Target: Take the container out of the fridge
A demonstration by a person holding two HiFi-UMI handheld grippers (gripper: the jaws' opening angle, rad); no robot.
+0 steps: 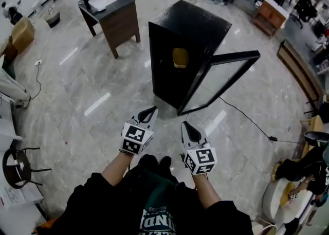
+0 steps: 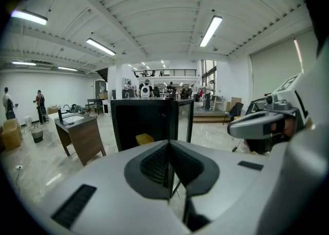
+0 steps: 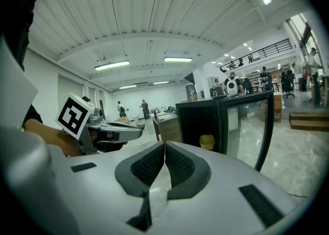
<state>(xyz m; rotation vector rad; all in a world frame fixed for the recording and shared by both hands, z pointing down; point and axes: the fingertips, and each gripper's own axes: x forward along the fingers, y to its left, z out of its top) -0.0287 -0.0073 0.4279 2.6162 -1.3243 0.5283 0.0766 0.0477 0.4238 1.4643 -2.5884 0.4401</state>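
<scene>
A small black fridge [image 1: 180, 49] stands on the floor ahead with its glass door [image 1: 221, 82] swung open to the right. Inside sits a yellow container [image 1: 180, 57], which also shows in the left gripper view as the yellow container [image 2: 144, 139] and in the right gripper view as the yellow container [image 3: 207, 142]. My left gripper [image 1: 152, 110] and right gripper [image 1: 184, 125] are held side by side, short of the fridge. Both are shut with nothing between the jaws. The left gripper [image 2: 169, 144] and the right gripper [image 3: 164, 146] each point toward the fridge.
A brown cabinet with a sink [image 1: 110, 13] stands left of the fridge. A power cable [image 1: 252, 123] runs over the marble floor to the right. Chairs [image 1: 18, 169] and a bench [image 1: 300, 74] line the sides. People stand far behind.
</scene>
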